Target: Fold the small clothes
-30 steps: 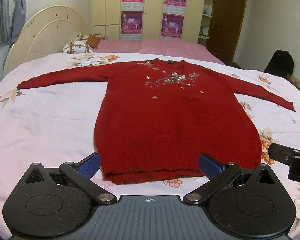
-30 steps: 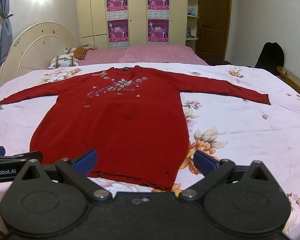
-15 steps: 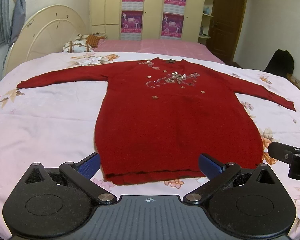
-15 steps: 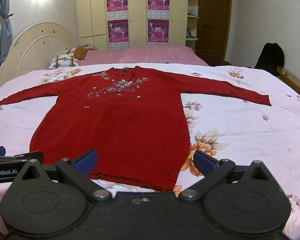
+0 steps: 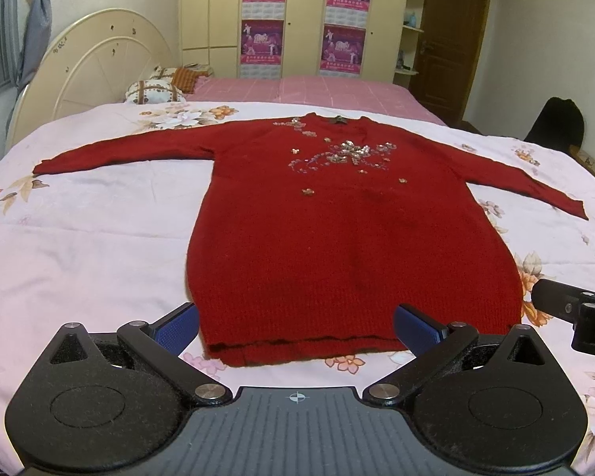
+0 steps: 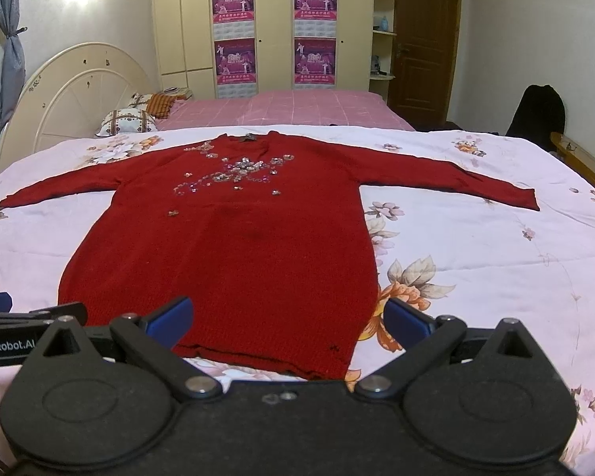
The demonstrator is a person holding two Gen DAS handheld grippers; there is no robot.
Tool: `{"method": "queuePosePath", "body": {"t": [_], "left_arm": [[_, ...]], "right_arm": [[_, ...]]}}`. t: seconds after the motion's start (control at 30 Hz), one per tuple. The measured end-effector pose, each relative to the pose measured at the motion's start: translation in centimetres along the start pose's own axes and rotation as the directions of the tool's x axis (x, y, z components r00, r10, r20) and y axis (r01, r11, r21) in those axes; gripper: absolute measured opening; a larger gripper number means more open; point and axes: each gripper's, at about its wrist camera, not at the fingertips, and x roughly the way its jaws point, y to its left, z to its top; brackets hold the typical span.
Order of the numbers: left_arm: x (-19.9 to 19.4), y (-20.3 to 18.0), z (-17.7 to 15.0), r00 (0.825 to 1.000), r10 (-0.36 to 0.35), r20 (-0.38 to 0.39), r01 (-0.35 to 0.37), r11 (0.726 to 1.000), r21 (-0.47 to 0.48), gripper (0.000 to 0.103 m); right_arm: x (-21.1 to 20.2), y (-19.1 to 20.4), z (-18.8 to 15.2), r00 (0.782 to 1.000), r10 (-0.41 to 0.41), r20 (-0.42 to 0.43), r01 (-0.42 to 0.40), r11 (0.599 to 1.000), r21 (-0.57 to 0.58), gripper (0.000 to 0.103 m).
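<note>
A long red knit sweater (image 5: 337, 246) with sequin flowers on the chest lies flat on the bed, both sleeves spread out, hem toward me. My left gripper (image 5: 297, 323) hovers open just before the hem's left part, nothing between its blue pads. The same red sweater (image 6: 226, 246) fills the right wrist view, where my right gripper (image 6: 287, 319) is open over the hem's right part, also holding nothing. The right gripper's side shows at the left wrist view's right edge (image 5: 575, 309).
The bed has a pale floral sheet (image 5: 79, 238) and a cream round headboard (image 5: 95, 63) at the left. Pillows (image 5: 154, 91) lie by a pink blanket (image 5: 329, 89). Wardrobes with posters, a brown door (image 6: 420, 39) and a dark chair (image 6: 537, 115) stand behind.
Both grippers have drifted very slightly; the sweater sits a touch lower in the views. Nothing was taken hold of.
</note>
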Motion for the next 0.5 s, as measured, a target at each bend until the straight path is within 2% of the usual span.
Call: {"method": "queuePosePath", "body": {"t": [0.5], "left_arm": [[0.12,0.06,-0.08,1.000,0.007,-0.002,-0.007,1.000,-0.001,0.103]], "right_arm": [[0.07,-0.01,0.00,1.000,0.000,-0.001,0.000,1.000,-0.001,0.102]]}}
